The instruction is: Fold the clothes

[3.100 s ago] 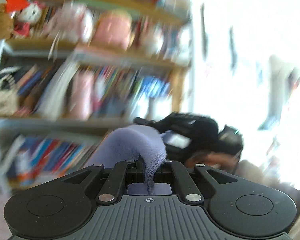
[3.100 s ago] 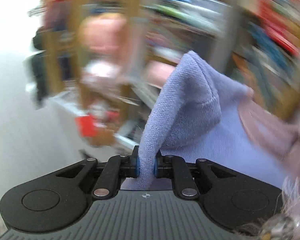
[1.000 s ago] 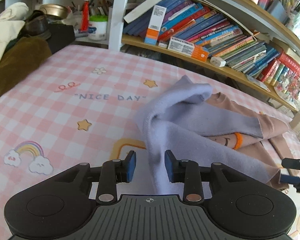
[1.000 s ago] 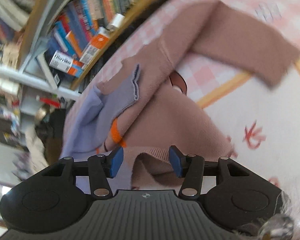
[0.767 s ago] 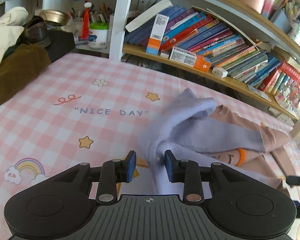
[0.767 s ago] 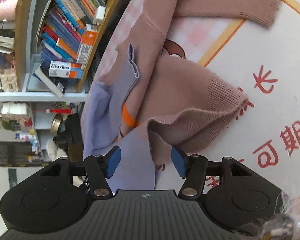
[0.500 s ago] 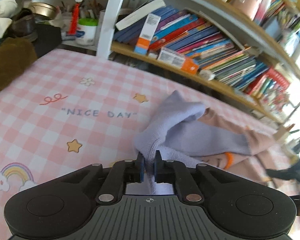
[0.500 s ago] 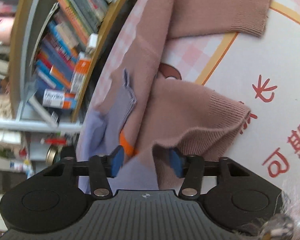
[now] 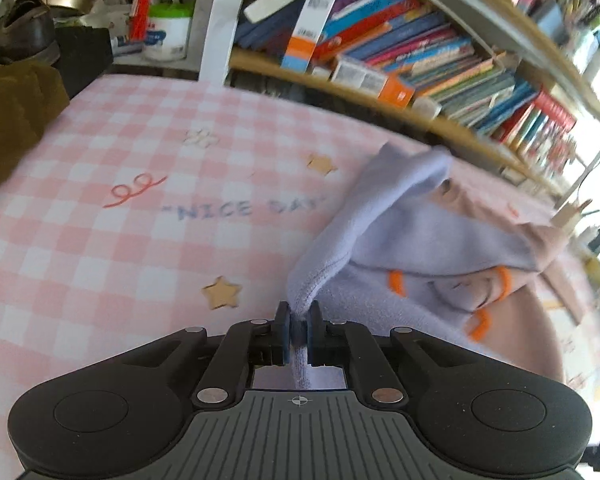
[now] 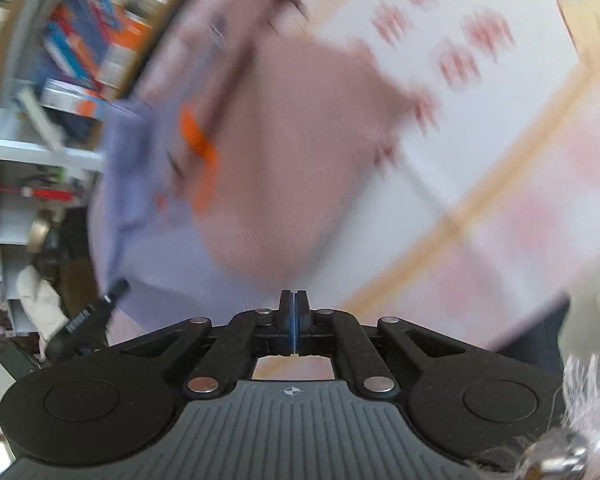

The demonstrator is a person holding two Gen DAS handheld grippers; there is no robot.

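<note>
A lavender and dusty-pink sweater (image 9: 420, 240) with orange marks lies crumpled on the pink checked tablecloth (image 9: 100, 240). My left gripper (image 9: 299, 316) is shut on a raised fold of the lavender fabric, which peaks up from the pads and drapes to the right. In the right wrist view the picture is heavily blurred. The same sweater (image 10: 300, 140) spreads just beyond my right gripper (image 10: 294, 300). Its blue pads are pressed flat together, and I see no cloth between them.
A bookshelf (image 9: 420, 60) packed with books runs along the far edge of the table. A brown coat (image 9: 12, 120) and a shoe (image 9: 24, 36) lie at the left, with a white tub (image 9: 168, 36) behind. A printed white panel (image 10: 480, 100) covers the cloth to the right.
My left jaws closed on the lavender fold and dragged it across the cloth. My right jaws, open around the pink hem before, snapped together while that view swung and blurred.
</note>
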